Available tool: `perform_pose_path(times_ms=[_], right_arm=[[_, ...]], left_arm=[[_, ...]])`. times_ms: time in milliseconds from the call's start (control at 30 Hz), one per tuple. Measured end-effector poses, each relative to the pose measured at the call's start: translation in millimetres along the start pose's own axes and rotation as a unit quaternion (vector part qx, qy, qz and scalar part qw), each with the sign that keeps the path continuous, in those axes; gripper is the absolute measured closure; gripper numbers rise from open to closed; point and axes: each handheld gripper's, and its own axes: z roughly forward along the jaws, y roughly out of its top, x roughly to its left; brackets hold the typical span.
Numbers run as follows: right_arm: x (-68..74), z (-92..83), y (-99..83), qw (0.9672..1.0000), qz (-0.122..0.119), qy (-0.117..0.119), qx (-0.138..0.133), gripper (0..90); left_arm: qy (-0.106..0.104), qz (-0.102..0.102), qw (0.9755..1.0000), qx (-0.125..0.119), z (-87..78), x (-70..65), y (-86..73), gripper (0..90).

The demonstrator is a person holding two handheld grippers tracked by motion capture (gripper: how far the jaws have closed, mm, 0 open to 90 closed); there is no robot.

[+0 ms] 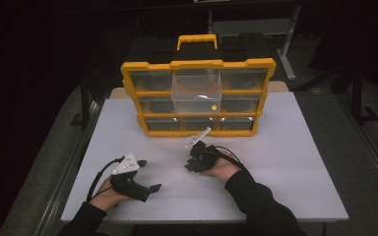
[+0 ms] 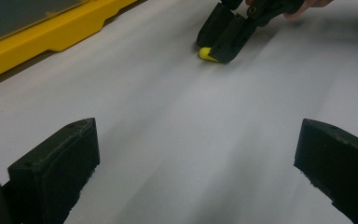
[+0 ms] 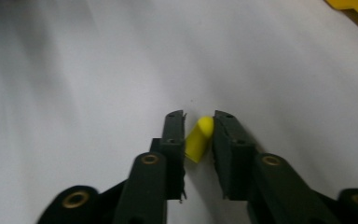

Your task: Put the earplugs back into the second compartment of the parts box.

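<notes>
- The right tool (image 3: 199, 135) points down at the white table (image 1: 295, 162), its two black jaws drawn close on either side of a small yellow plug (image 3: 199, 138).
- The plug lies on the table between the jaws and looks pressed by both; seen from the left tool's camera, its rounded end (image 2: 206, 54) pokes out beside the jaw tips.
- The left tool (image 2: 196, 172) rests near the table's front left, jaws spread wide with bare table between them.
- A yellow organiser case (image 1: 197, 65) with clear drawers stands upright at the back of the table, well apart from both tools.
</notes>
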Motion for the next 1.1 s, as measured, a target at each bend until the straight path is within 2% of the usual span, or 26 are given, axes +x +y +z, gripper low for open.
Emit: perform_pose_path(times_ms=[233,567,767,800,1100], right_arm=[[-3.3,-7.1,-0.6,1.0,0.002,0.005,-0.008,79.6],[-9.2,-32.8,-4.3,0.9997,0.013,0.014,-0.014,79.5],[-13.6,-48.9,-7.1,0.9995,0.018,0.015,-0.02,79.5],[-15.4,-51.8,-7.7,0.9996,0.012,0.013,-0.02,79.5],[-23.8,-77.7,-13.2,0.9992,0.026,0.014,-0.027,79.5]], left_arm=[[0.0,0.0,1.0,0.0,0.0,0.1,0.0,0.0],[0.0,-0.001,1.0,0.0,0.3,-0.1,0.0,0.0],[-0.001,0.0,1.0,0.0,0.4,-0.1,-0.1,0.0],[-0.001,0.0,1.0,0.0,0.4,-0.1,-0.1,0.0],[-0.001,-0.001,1.0,0.001,0.8,-0.1,-0.2,0.0]])
